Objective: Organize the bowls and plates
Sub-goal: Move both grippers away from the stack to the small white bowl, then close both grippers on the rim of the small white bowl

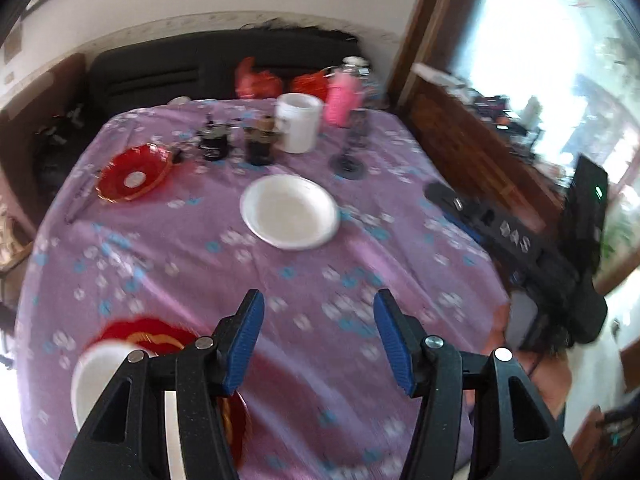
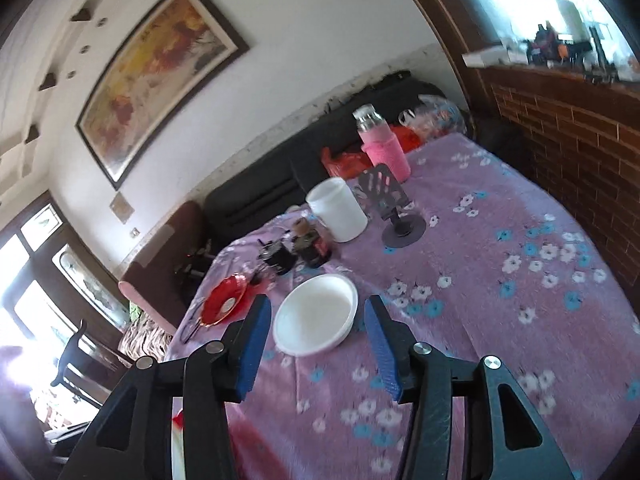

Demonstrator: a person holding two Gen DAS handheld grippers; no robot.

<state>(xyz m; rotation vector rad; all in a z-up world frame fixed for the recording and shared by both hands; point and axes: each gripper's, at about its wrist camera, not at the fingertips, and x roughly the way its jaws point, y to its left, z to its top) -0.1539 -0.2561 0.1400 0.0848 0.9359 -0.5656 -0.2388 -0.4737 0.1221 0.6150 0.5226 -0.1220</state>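
Left wrist view: the left gripper (image 1: 319,338), its ribbed blue pads standing apart with nothing between them, is hanging over a purple flowered tablecloth (image 1: 192,256). A smooth white plate (image 1: 289,211) is lying mid-table; a scalloped red glass dish (image 1: 134,172) is sitting beyond it to the left. A white bowl (image 1: 102,376) on a red plate (image 1: 154,338), both blurred, is lying just below the left finger.

Right wrist view: the right gripper (image 2: 318,346) is also showing its jaws apart and empty, framing the white plate (image 2: 316,314). Behind are standing a white tub (image 2: 337,210), dark jars (image 2: 312,246), a pink-sleeved bottle (image 2: 382,148) and a phone stand (image 2: 394,212).
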